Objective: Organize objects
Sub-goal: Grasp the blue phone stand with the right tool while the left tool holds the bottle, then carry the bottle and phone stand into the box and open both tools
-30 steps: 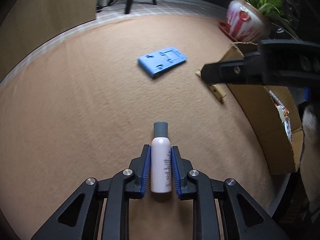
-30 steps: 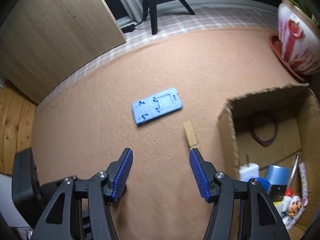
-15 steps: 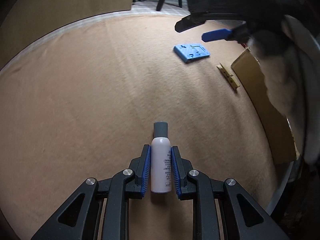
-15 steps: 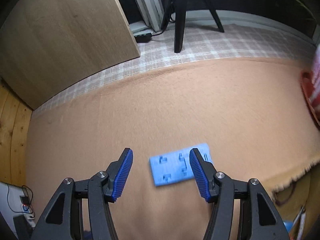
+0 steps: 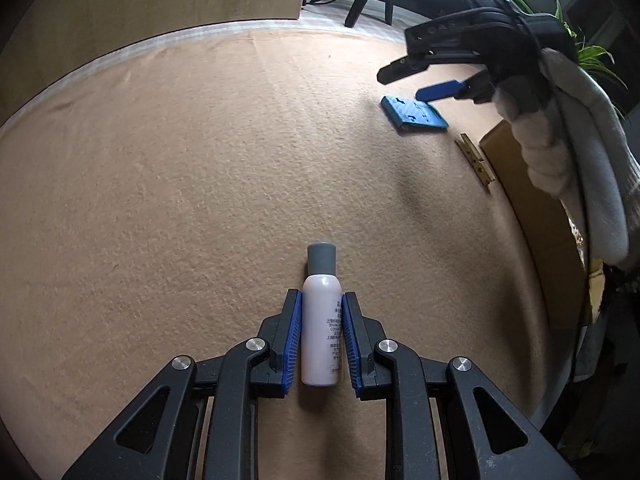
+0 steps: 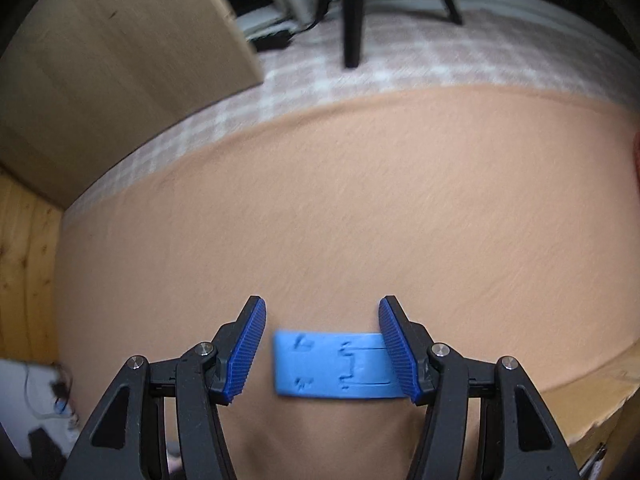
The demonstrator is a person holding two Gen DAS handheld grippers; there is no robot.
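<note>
A small white bottle with a grey cap (image 5: 321, 320) sits between the blue pads of my left gripper (image 5: 320, 300), which is shut on it above the tan carpet. A flat blue plastic plate (image 6: 332, 368) lies on the carpet under my right gripper (image 6: 322, 308), whose jaws stand open on either side of it; the right pad overlaps the plate's end in the picture. In the left wrist view the same blue plate (image 5: 412, 114) lies far right, with the right gripper (image 5: 424, 80) hovering just above it, held by a hand in a white glove (image 5: 576, 148).
A cardboard box (image 5: 540, 208) stands at the carpet's right edge, with a wooden clothespin (image 5: 476, 158) lying beside it. A wooden panel (image 6: 112, 64) leans at the back left. Black chair legs (image 6: 352, 12) stand on the checked floor beyond. A green plant (image 5: 592, 48) sits far right.
The right gripper moved forward and down from beside the box until it stands over the blue plate, jaws unchanged. The left gripper shifted sideways with the bottle still clamped.
</note>
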